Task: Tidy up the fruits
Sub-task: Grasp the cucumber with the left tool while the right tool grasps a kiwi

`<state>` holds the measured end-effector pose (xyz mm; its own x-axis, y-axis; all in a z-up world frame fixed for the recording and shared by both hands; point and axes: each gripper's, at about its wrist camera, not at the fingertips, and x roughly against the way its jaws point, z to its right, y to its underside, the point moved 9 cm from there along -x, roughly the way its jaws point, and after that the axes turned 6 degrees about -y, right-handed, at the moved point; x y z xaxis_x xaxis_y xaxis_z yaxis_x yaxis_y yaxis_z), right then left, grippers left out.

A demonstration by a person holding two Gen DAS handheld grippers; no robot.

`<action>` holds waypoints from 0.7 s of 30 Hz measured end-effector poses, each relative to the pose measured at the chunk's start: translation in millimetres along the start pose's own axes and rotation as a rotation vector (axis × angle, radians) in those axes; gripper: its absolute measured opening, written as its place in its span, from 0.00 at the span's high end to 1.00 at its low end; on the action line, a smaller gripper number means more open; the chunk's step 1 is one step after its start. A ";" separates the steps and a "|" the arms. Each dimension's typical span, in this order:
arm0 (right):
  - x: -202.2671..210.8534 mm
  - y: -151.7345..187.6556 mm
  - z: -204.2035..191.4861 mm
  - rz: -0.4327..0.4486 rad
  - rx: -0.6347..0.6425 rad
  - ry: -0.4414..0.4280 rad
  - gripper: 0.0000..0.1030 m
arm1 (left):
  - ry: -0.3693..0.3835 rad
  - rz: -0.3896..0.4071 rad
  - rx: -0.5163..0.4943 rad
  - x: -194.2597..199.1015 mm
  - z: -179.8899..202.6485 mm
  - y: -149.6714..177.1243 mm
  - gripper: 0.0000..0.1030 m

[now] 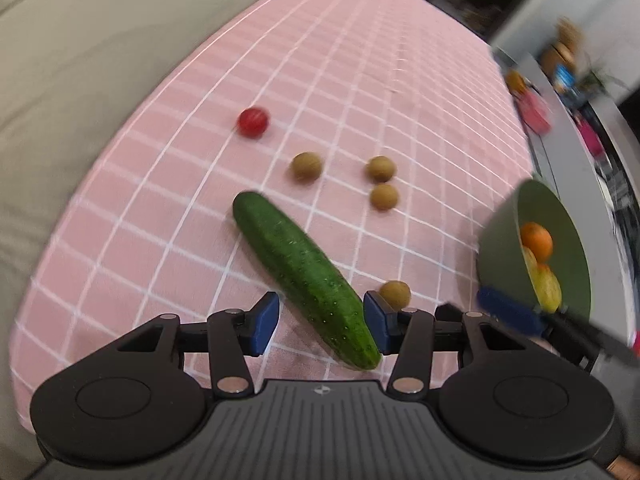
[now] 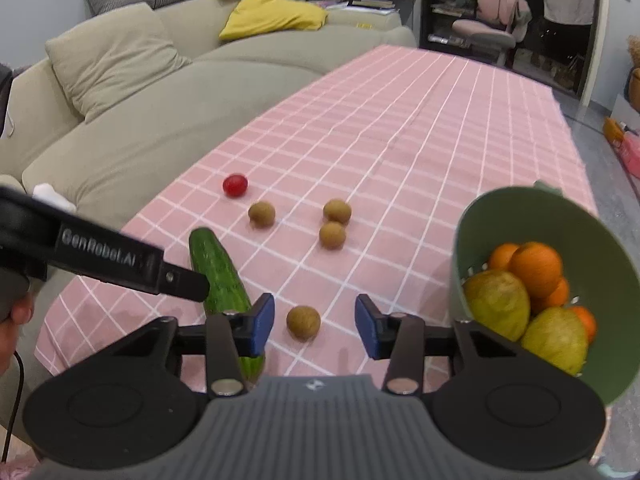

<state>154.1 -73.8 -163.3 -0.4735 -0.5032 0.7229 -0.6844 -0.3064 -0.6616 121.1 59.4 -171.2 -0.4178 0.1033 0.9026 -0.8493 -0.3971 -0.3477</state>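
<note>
A green cucumber [image 1: 304, 274] lies on the pink checked tablecloth [image 1: 360, 80], its near end between the open fingers of my left gripper [image 1: 320, 326]. My right gripper [image 2: 315, 326] is open, with a small brown round fruit [image 2: 303, 322] on the cloth between its fingertips. Three more brown fruits [image 2: 261, 214] [image 2: 337, 211] [image 2: 332, 235] and a red tomato [image 2: 235, 185] lie farther out. A green bowl [image 2: 480, 216] at the right holds oranges [image 2: 535, 268] and yellow-green fruits [image 2: 498, 304]. The left gripper also shows in the right wrist view [image 2: 184, 282], over the cucumber [image 2: 218, 272].
A beige sofa [image 2: 140, 120] with cushions runs along the table's left side. A pink chair [image 2: 492, 28] and shelves stand beyond the far end. The table's right edge drops to the floor just past the bowl.
</note>
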 end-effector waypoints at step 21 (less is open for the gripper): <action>-68.6 16.7 7.4 -0.107 -0.046 -0.093 0.78 | -0.069 -0.044 0.134 -43.8 -2.3 -6.8 0.45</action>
<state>179.2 -50.4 -225.5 -0.3443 -0.5429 0.7659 -0.7542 -0.3259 -0.5701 144.4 59.7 -209.0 -0.3538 0.0626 0.9332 -0.8138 -0.5123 -0.2742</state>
